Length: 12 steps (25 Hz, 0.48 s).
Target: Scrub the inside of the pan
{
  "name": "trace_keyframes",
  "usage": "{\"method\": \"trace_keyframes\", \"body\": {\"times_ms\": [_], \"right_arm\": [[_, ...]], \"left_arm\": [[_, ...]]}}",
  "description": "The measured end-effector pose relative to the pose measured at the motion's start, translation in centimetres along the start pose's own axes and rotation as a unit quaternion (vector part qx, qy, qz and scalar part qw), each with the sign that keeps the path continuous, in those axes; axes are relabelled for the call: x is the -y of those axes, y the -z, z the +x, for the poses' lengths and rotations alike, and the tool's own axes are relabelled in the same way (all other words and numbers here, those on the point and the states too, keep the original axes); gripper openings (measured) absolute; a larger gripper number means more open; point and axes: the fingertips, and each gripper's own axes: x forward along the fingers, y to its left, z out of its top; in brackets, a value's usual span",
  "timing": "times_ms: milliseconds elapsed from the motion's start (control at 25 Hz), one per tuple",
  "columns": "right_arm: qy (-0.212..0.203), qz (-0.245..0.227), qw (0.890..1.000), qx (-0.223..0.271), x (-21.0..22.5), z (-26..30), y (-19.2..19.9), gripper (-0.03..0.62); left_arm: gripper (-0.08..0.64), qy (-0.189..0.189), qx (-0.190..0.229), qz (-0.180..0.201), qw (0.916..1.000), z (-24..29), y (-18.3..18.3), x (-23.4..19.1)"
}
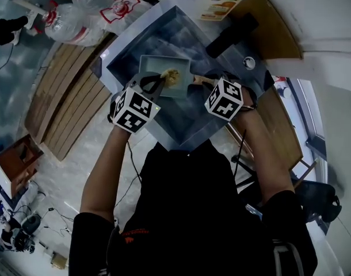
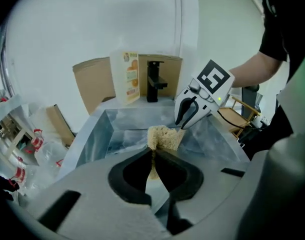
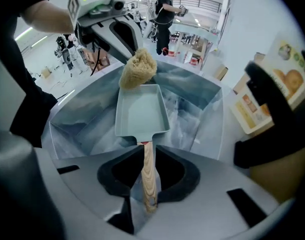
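Teal-grey, shallow and rectangular, the pan (image 3: 141,111) is held over the basin of the steel sink (image 3: 80,116), its open side facing up and its pale wooden handle (image 3: 149,181) pointing back toward the person. The right tool (image 3: 148,153) is clenched on that wooden handle, both jaws pressed against its sides just behind the point where it joins the pan. At the pan's far end is a tan, coarse, fibrous loofah sponge (image 3: 138,68), overlapping the far left corner of the rim; whether it presses on the pan's floor cannot be told. The left tool (image 2: 153,154) is clenched on the loofah sponge, pinching its lower edge so that most of it sticks out beyond the jaw tips. The two tools face each other across the pan, each carrying its black-and-white marker cube. The sink's walls show a crinkled, shiny lining. Behind the sink stand a black square tap (image 2: 153,81) and, just beside it, a white carton with orange print (image 2: 126,76), with a brown cardboard sheet (image 2: 92,84) leaning at the wall. Left of the sink, brown wooden slats (image 1: 66,96) lie near clear plastic bottles with red handles (image 1: 77,22).
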Motion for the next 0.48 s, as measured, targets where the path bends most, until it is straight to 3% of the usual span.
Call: {"method": "trace_keyframes", "body": {"times_ms": [480], "right_arm": [[0.074, 0.056, 0.992, 0.088, 0.1, -8.1, -3.5, 0.008]], "left_arm": [[0.035, -0.028, 0.111, -0.016, 0.9933, -7.0, -3.6, 0.2]]}}
